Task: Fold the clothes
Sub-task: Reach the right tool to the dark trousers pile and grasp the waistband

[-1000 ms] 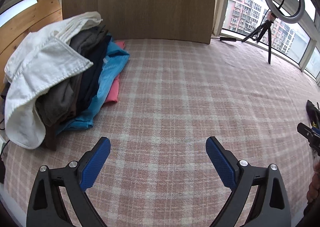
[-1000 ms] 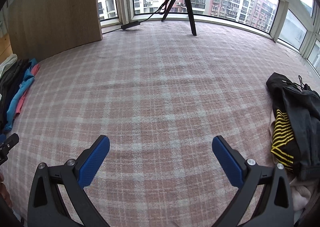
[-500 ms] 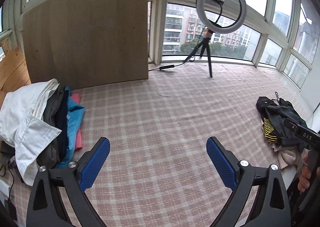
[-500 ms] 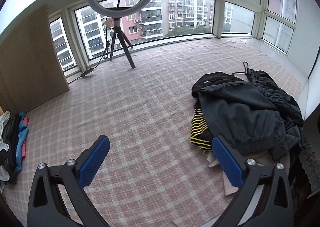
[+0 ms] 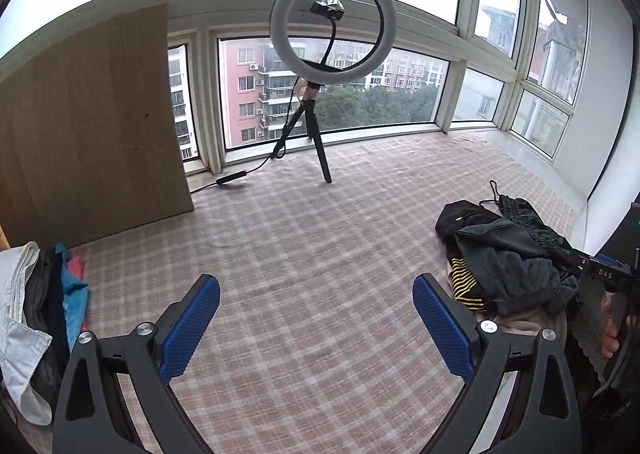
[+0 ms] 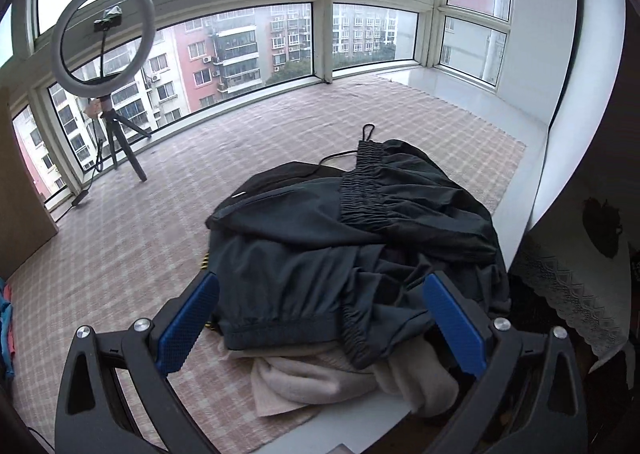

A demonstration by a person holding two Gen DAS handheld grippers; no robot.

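A heap of unfolded clothes (image 6: 352, 238) lies on the pink plaid cloth (image 5: 304, 254): dark shorts with an elastic waistband on top, a yellow-striped piece and a beige garment (image 6: 320, 374) beneath. My right gripper (image 6: 320, 294) is open, hovering just over the heap's near edge, nothing held. In the left wrist view the same heap (image 5: 504, 262) sits at the right. My left gripper (image 5: 316, 294) is open above bare cloth. A stack of folded clothes (image 5: 36, 314), with a white one on top, rests at the far left.
A ring light on a tripod (image 5: 320, 93) stands at the back by the windows, its cable (image 5: 236, 177) trailing left. A wooden board (image 5: 88, 133) leans at the back left. A lace-edged cloth (image 6: 568, 286) hangs at the right. A hand (image 5: 612, 330) holds the right gripper's handle.
Both grippers have swung to the right and tilted up. The right one went from bare cloth to hovering over the dark heap. The folded stack slid to the left edge.
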